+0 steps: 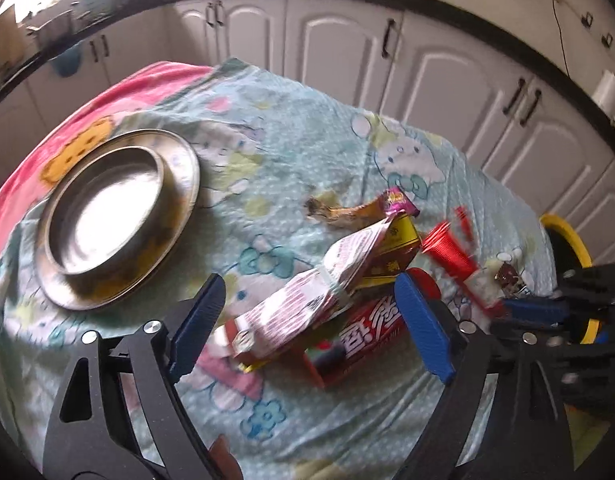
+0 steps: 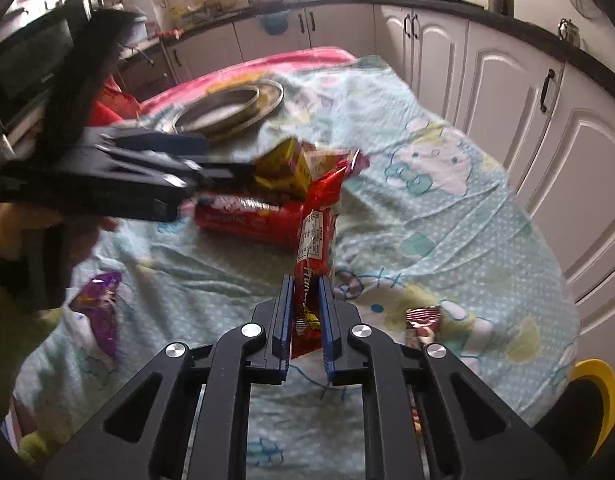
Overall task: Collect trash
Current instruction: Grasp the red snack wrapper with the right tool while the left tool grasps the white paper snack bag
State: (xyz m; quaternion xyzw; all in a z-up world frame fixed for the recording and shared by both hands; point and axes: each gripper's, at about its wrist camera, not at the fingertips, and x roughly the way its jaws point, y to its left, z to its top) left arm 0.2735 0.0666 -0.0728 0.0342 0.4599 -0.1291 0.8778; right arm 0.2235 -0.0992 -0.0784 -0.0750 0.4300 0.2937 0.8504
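Two grippers are at work over the wrapper pile on the cloth-covered table [image 2: 447, 216]. Right gripper [image 2: 305, 316] has its blue pads pressed together on a long red wrapper [image 2: 315, 236], which stands up from the pads w/ its far end reaching toward the heap. Left gripper [image 1: 311, 320] hovers w/ fingers spread wide apart, straddling the pink-and-white wrapper [image 1: 307, 288] that lies on top of the red packet [image 1: 371, 332]; nothing is pinched there yet.

To do this step well, I'd keep the right grip firm and lift straight up so the red wrapper clears the heap w/o dragging neighbours, then carry it toward the yellow-rimmed bin [image 2: 595, 392] at the table's near corner (prob. the trash target). Left side should drop lower and close on one wrapper only, near its edge, not two layers at once.

Around: steel plate [image 1: 119, 216] sits well apart on the far side, a purple wrapper [image 2: 101, 312] and a small dark foil wrapper [image 2: 423, 318] lie loose near the right gripper. Main obstacle is crowding, since both tools work just beside each other, and the rumpled cloth may snag
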